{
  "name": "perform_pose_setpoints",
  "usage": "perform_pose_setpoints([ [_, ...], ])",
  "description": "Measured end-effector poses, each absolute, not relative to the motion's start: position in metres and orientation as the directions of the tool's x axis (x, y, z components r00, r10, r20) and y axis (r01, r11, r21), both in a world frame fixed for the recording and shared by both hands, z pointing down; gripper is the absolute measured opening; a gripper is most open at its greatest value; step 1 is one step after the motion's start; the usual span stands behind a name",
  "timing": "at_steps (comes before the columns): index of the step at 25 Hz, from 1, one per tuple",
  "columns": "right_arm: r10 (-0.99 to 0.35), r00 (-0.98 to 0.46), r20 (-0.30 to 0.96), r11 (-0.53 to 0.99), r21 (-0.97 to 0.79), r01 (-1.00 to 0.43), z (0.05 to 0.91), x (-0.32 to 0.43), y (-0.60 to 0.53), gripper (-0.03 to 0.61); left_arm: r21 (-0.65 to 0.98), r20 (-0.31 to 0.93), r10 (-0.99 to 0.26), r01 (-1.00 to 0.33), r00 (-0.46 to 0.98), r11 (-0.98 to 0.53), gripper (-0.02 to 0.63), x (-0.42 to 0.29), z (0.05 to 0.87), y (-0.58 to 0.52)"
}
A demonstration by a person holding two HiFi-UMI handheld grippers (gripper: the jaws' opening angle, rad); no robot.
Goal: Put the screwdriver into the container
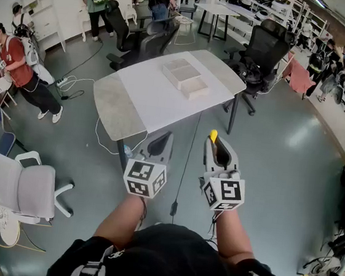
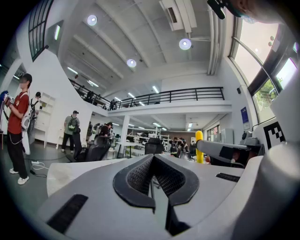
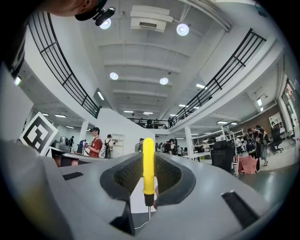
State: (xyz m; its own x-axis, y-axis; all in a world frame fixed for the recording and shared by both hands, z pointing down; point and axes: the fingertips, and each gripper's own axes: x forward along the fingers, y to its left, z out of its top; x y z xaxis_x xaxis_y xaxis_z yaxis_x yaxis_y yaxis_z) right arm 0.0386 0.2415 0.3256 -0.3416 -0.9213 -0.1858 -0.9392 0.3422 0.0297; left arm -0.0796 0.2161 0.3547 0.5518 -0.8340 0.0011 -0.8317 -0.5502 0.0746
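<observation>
Right gripper [image 3: 148, 177] clamped on screwdriver [image 3: 148, 161], yellow handle upright between jaws; left gripper [image 2: 153, 174] closed, empty.

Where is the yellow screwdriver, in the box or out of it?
Out. The right gripper holds the screwdriver in its shut jaws, yellow handle poking up. The container sits on the table ahead, apart from it.

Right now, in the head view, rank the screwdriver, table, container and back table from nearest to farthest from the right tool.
1. Screwdriver: gripped in the right tool itself.
2. Table: just ahead, reaching off to the left.
3. Container: on that table's far half.
4. Back table: at the room's far end.
</observation>
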Motion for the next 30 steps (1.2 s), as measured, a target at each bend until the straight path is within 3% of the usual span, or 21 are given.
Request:
perform_pose_setpoints([
  [11,-0.925,-0.328,-0.19,0.332,0.013,-0.943,0.328,0.045,0.241,0.069,0.072,0.006,-0.835,-0.833,0.551,-0.549,0.012,-0.073,0.358,0.218],
  [30,-0.934,-0.268,-0.236,0.265,0.044,-0.963,0.314,0.007,0.194,0.069,0.02,-0.042,-0.843,-0.843,0.537,-0.538,0.012,-0.139,0.334,0.163],
])
